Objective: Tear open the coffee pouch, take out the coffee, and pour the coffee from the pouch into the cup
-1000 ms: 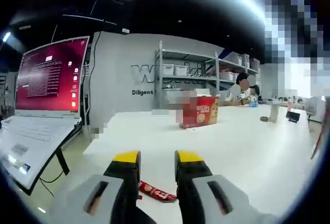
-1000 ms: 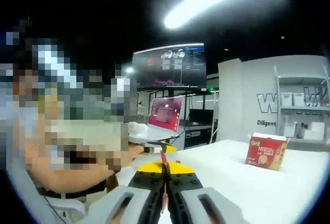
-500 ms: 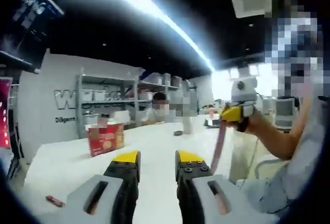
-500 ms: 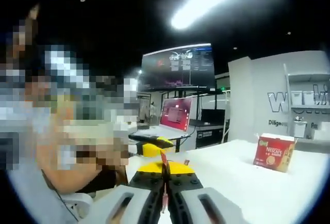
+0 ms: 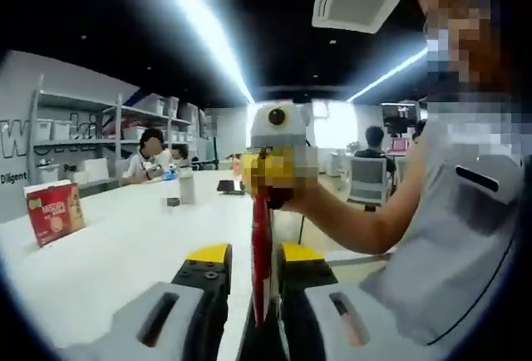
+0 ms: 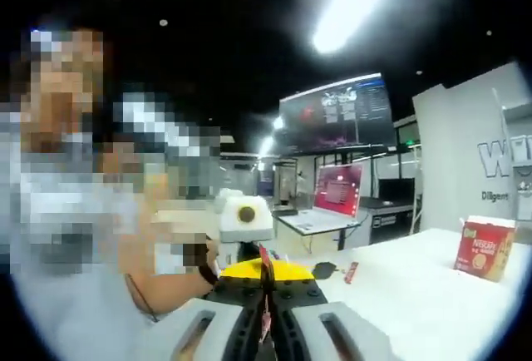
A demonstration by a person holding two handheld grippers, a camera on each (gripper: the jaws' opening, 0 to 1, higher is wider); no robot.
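A thin red coffee pouch hangs straight down from my right gripper, which a hand holds up at the middle of the left gripper view. The pouch's lower part sits in the gap between the yellow-tipped jaws of my left gripper, which stand open on either side of it. In the right gripper view my right gripper is shut on the pouch, whose top edge pokes up between the jaws. My left gripper faces it from just behind, partly hidden.
A white table carries a red Nescafe box and a white cup-like thing far off. A second red pouch and a small dark object lie near a laptop. People sit behind.
The left gripper has swung away from the table and the pouch lying there towards the right gripper. The held pouch, off to the right before, now hangs between the left jaws. The right gripper stays shut.
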